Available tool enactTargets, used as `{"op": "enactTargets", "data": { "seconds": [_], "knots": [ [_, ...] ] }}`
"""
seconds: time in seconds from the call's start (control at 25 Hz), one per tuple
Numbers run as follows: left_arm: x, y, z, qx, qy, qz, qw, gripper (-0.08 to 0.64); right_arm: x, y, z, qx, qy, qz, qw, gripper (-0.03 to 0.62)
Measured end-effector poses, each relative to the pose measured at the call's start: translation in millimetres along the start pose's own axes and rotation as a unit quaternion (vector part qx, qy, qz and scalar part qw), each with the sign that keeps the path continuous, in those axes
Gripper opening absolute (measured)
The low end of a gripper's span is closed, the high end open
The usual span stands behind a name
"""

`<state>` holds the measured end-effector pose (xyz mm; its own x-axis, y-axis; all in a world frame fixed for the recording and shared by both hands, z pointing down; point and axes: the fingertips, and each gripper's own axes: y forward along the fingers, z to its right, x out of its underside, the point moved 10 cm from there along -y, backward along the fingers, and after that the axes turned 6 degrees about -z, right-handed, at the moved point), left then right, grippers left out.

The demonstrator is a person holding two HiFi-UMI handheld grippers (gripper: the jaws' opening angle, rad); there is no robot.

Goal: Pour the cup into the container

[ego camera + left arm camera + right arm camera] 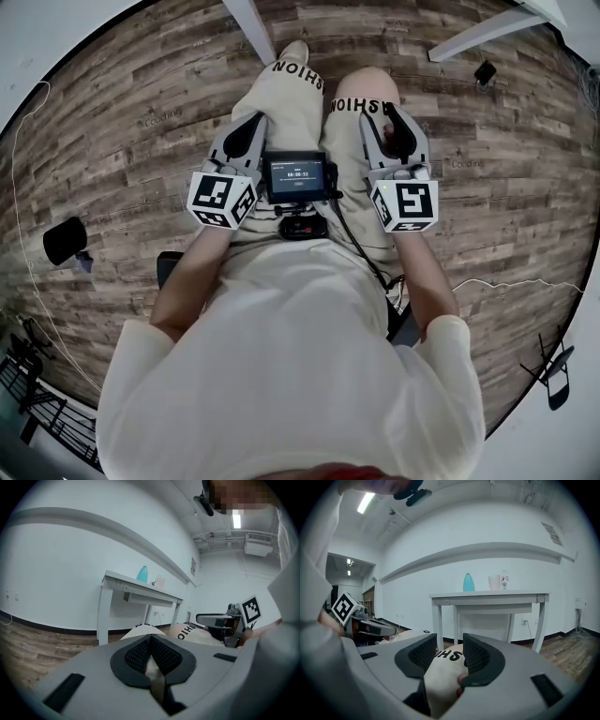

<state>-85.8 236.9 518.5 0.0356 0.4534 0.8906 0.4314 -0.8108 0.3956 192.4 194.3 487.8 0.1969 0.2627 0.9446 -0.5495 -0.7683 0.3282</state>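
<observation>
A white table (pixel 490 595) stands against the far wall. On it are a teal vessel (pixel 468 582), a pale translucent cup (pixel 493 582) and a small bottle (pixel 504 580). In the left gripper view the teal vessel (pixel 142 574) and the cup (pixel 159 581) show far off on the same table (pixel 117 579). Both grippers rest low over the seated person's knees, well short of the table. My left gripper (pixel 150 637) (pixel 251 127) has its pads touching at the tips, with nothing between them. My right gripper (pixel 450 645) (pixel 391 114) shows a narrow gap between its pads and holds nothing; only a trouser knee shows behind.
A small device with a lit screen (pixel 298 176) sits on the person's lap between the two grippers. White table legs (pixel 249 26) reach into the head view's top. A black object (pixel 64 240) and a thin cable (pixel 28 272) lie on the wood floor at left.
</observation>
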Motion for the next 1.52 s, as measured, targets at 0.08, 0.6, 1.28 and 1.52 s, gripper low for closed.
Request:
{"op": "enactTargets", "data": {
  "seconds": [0.08, 0.6, 1.28, 1.52],
  "knots": [
    [2, 0, 7, 0.003, -0.001, -0.001, 1.0, 0.011, 3, -8, 1, 0.004, -0.002, 0.002, 1.0, 0.164],
    [-5, 8, 11, 0.034, -0.029, -0.019, 0.9988, 0.012, 2, -22, 2, 0.037, -0.006, 0.009, 0.999, 0.164],
    [-6, 11, -4, 0.065, -0.091, 0.003, 0.9937, 0.011, 4, -14, 2, 0.041, -0.007, -0.012, 0.999, 0.164],
    [-6, 11, -3, 0.062, -0.087, 0.005, 0.9943, 0.012, 3, -14, 2, 0.04, -0.01, -0.013, 0.999, 0.164]
  ]
}}
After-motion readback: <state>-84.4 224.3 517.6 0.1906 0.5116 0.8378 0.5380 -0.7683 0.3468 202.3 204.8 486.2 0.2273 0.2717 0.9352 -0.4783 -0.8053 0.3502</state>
